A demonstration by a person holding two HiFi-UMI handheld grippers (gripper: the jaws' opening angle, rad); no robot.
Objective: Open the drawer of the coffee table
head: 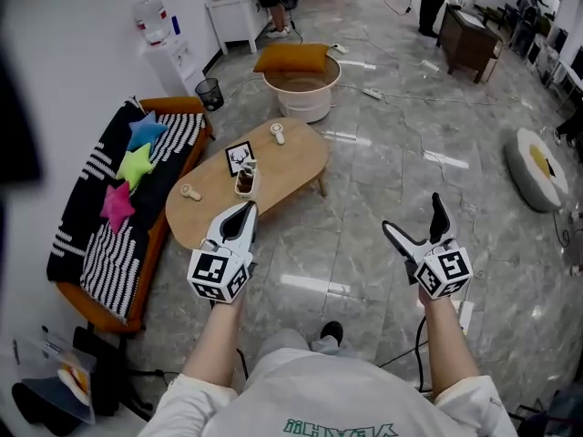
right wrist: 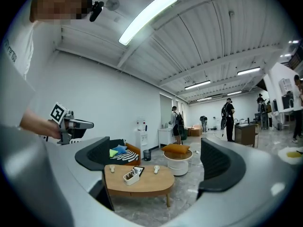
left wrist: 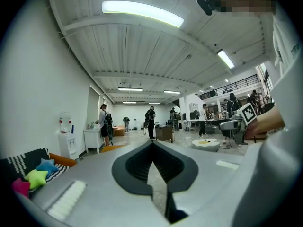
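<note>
The oval wooden coffee table stands ahead and to my left, next to the sofa; it also shows in the right gripper view. No drawer front can be made out in any view. My left gripper is held in the air just short of the table's near edge, its jaws shut on nothing. My right gripper hovers over the bare floor to the table's right, open and empty.
On the table lie a white holder, a small deer picture and two small white objects. A striped sofa with star cushions flanks the left. A round white tub with an orange cushion stands beyond. People stand far back.
</note>
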